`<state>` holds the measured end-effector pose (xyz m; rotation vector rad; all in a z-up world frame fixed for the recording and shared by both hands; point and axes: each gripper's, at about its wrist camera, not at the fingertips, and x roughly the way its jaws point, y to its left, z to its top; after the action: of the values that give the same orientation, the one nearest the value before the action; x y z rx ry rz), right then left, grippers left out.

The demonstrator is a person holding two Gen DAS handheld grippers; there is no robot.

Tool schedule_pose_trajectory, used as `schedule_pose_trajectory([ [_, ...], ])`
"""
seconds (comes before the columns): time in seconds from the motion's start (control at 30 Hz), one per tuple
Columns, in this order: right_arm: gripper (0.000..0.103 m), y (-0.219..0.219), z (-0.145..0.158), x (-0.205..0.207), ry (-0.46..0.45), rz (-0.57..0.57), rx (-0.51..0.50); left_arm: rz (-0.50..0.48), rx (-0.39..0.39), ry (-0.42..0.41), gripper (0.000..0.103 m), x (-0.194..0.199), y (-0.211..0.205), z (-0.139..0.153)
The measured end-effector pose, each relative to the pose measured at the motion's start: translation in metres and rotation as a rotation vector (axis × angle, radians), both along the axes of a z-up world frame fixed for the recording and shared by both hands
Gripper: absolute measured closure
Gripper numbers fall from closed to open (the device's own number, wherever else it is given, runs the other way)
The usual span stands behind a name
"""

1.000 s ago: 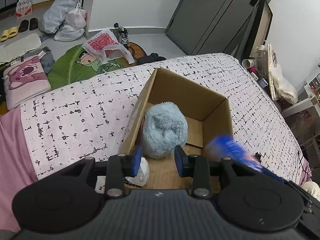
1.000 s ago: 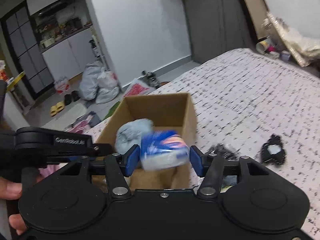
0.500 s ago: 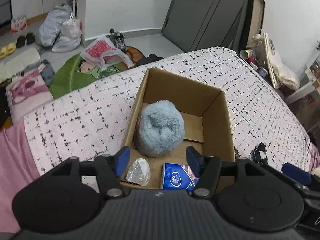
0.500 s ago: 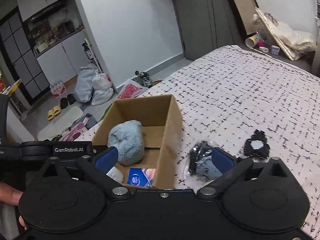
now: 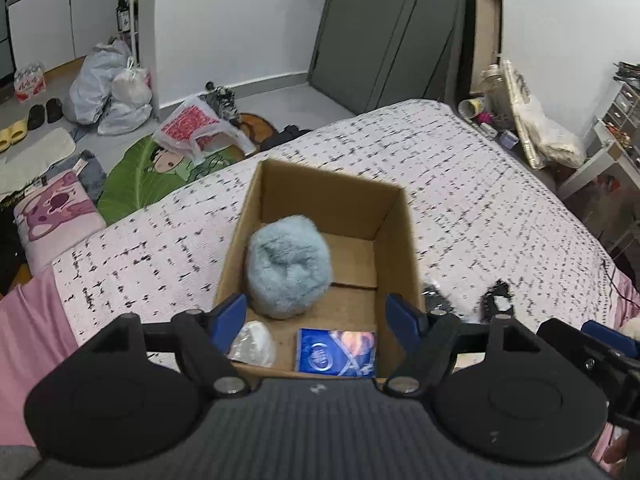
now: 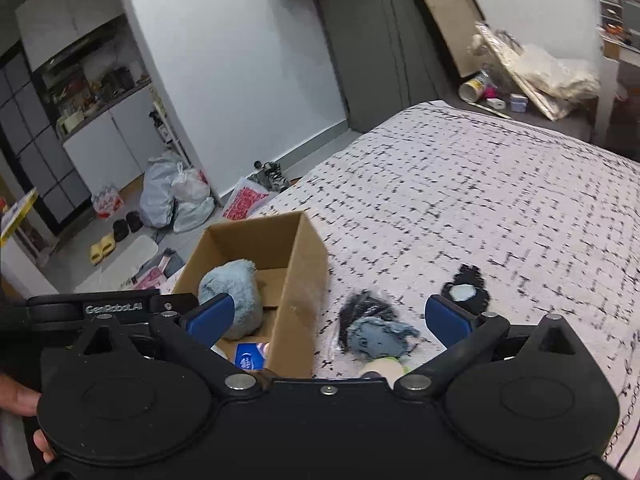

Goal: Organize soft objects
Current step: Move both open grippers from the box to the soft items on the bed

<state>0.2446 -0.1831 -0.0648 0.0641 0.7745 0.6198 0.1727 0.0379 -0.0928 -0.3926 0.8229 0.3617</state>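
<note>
An open cardboard box [image 5: 396, 240] [image 6: 300, 264] stands on the bed. Inside lie a fluffy light-blue ball [image 5: 288, 268] [image 6: 236, 300], a blue tissue pack [image 5: 336, 350] [image 6: 250, 354] and a clear plastic-wrapped item [image 5: 254, 344]. My left gripper [image 5: 320, 314] is open and empty above the box's near end. My right gripper [image 6: 328, 316] is open and empty, to the right of the box, above a dark bagged soft item [image 6: 372, 330]. A black-and-white soft item [image 6: 466, 292] [image 5: 496, 296] lies further right.
The bed has a white cover with black dashes [image 5: 480, 200] and a pink sheet edge [image 5: 28, 320]. Bags, shoes and mats lie on the floor [image 5: 120, 96] beyond the bed. Clutter stands at the far right by the bed [image 6: 520, 80].
My right gripper let go of the blue tissue pack into the box, opened wide and moved right over the bed. My left gripper opened wider and pulled back a little.
</note>
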Motion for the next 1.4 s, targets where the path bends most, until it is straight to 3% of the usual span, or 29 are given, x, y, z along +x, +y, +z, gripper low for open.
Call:
schedule_pose_trajectory([
  [0.67,0.000,-0.076,-0.003,0.022,0.072,-0.150,0.089,-0.079,0.007,-0.033,0.027,0.013,-0.061,0.023],
  [1.07,0.001,-0.096,-0.051,0.035,0.246,-0.236,0.168,-0.111,-0.060,-0.016,0.027,0.030,-0.087,0.011],
  [1.4,0.020,-0.100,-0.070,0.038,0.325,-0.287,0.204,-0.151,-0.122,0.027,0.028,0.048,-0.105,-0.014],
])
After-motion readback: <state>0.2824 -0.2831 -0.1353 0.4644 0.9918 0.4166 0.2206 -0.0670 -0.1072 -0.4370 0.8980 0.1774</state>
